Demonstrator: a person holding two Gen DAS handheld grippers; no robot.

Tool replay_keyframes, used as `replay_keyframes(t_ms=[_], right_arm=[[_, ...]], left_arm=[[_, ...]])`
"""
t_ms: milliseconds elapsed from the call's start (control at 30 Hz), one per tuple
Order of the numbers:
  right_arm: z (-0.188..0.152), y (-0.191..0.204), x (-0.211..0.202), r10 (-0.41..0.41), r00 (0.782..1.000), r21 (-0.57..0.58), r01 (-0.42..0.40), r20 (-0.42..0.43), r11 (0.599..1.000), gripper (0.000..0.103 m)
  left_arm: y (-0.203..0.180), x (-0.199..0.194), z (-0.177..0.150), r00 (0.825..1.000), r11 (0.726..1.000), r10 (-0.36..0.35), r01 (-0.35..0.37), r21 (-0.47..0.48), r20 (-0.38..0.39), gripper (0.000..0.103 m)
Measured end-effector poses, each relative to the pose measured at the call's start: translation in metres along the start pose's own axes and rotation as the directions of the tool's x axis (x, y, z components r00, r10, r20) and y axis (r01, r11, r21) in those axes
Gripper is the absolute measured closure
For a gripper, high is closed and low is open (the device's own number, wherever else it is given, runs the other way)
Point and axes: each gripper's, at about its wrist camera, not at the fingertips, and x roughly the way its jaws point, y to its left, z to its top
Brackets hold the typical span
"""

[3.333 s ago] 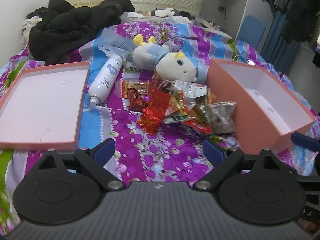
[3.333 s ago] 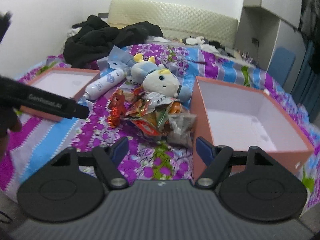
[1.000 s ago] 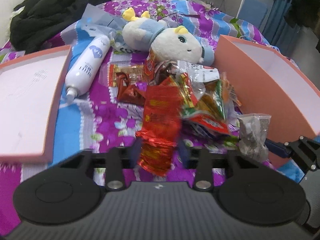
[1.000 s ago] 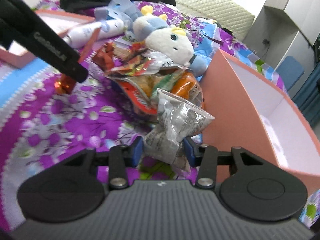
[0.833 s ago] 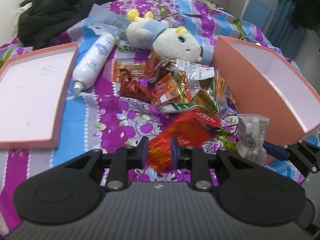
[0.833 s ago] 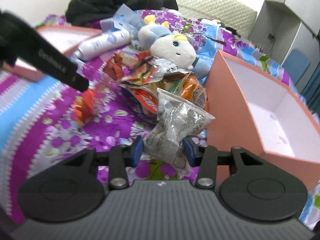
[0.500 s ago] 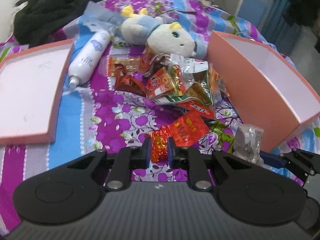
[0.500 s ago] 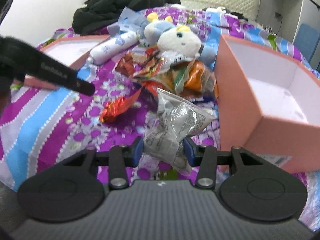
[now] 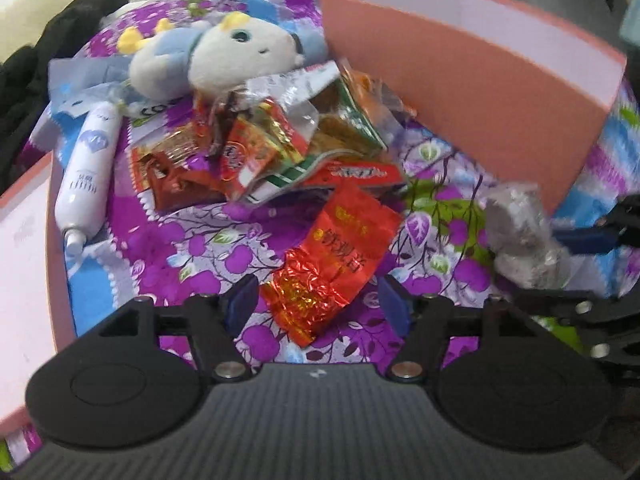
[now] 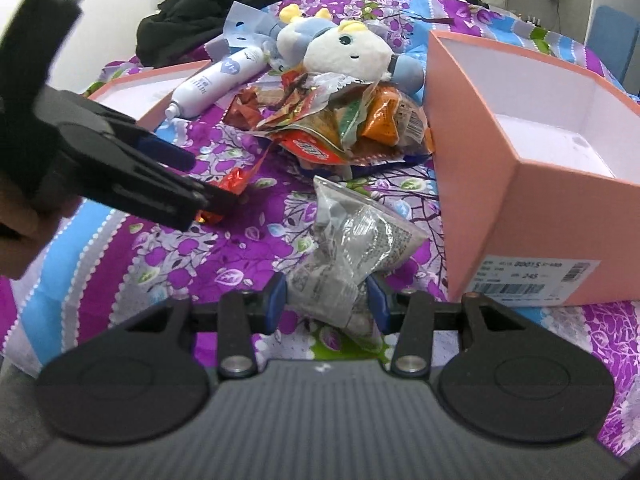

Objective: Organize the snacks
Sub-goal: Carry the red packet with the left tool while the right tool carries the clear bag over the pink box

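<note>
1. The pink box (image 10: 516, 128) fills the right of the right wrist view, open on top, its near corner just beside the right gripper (image 10: 326, 300).
2. The snack pile (image 10: 344, 124) lies mid-frame against the box's left wall, with bare bedspread (image 10: 132, 256) at lower left.
3. The right gripper's fingers are clamped on a clear grey packet (image 10: 352, 248), held low in the frame.
4. The left gripper (image 9: 318, 304) has its fingers spread apart either side of a red foil packet (image 9: 340, 256); whether they touch it is unclear.
5. The left gripper reaches in from the left of the right wrist view, pointing down-right.
</note>
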Motion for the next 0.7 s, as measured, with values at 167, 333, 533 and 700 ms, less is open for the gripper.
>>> replay_keyframes(t_ms=[167,333,533,700], right_arm=[[-0.001,-0.004,-0.001,0.003,1.0,0.01,-0.003,0.0,1.0,0.056],[0.003,-0.007,-0.005,0.005,1.0,0.026,-0.005,0.011,1.0,0.056],[0.009,-0.01,-0.019,0.022,0.999,0.042,-0.023,0.039,0.999,0.057],[0.016,-0.006,-0.039,0.029,0.997,0.028,-0.032,0.073,0.999,0.057]], left_arm=[[-0.006,0.026,0.0,0.996,0.996,0.067,-0.064,0.056,-0.055,0.055],[-0.001,0.024,-0.004,0.996,0.996,0.081,-0.082,-0.029,-0.031,0.068],[0.005,-0.004,-0.007,0.998,0.982,0.068,-0.066,-0.178,0.003,0.08],[0.005,-0.037,-0.005,0.997,0.959,0.062,-0.05,-0.278,0.034,0.08]])
